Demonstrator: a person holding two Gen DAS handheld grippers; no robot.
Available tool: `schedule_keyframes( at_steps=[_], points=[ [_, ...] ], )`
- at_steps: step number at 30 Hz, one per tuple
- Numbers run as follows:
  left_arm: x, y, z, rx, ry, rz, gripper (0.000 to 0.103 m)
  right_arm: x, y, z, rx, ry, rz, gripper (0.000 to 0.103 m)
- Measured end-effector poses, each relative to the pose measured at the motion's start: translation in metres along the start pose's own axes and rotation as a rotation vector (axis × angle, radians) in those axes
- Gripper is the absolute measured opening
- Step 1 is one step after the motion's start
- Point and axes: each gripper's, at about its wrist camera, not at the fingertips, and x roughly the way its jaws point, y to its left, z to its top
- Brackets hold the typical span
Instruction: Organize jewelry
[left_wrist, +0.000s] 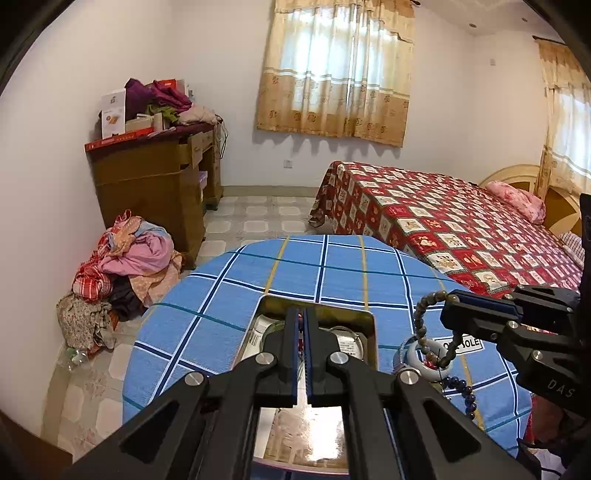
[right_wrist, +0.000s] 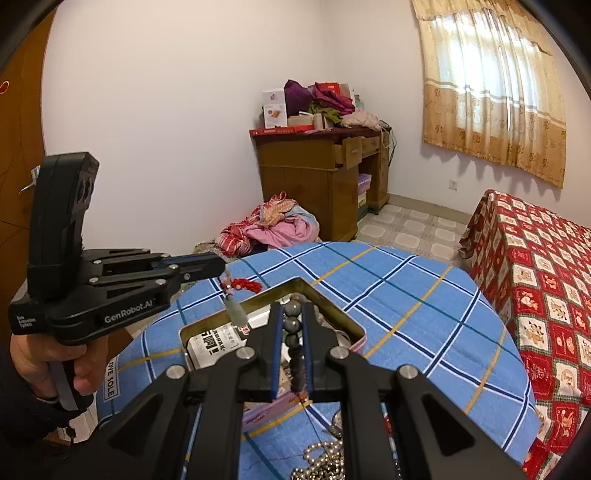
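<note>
My right claw (right_wrist: 292, 332) clamped on bead bracelet (left_wrist: 424, 317); left claw (left_wrist: 302, 325) pinching tassel charm (right_wrist: 236, 310). Centre both over open tin (right_wrist: 328, 310), lower before letting go.

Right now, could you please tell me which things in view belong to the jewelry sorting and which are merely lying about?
Job: open gold metal tin; grey-brown bead bracelet in right tongs; red-tasselled jade pendant hanging from left tongs; pale bangle; dark blue bead string.

Lying about: pile of clothes; wooden desk; red quilted bed.
</note>
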Motion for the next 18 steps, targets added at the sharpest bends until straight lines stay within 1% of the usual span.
schedule_keyframes(
  at_steps=[3,7,11,18],
  points=[
    [0.005,0.007,-0.001,-0.022,0.007,-0.010,0.001,0.005,0.000,-0.001,0.001,0.008,0.003,0.012],
    [0.009,0.014,-0.003,-0.027,0.013,-0.002,0.001,0.008,0.000,0.001,0.009,0.015,0.008,0.012],
    [0.016,0.019,-0.002,-0.034,0.030,0.012,0.001,0.009,-0.001,0.015,0.018,0.003,0.035,0.012],
    [0.019,0.022,-0.003,-0.035,0.039,0.014,0.001,0.004,0.000,0.033,0.001,-0.013,0.044,0.012]
  ],
)
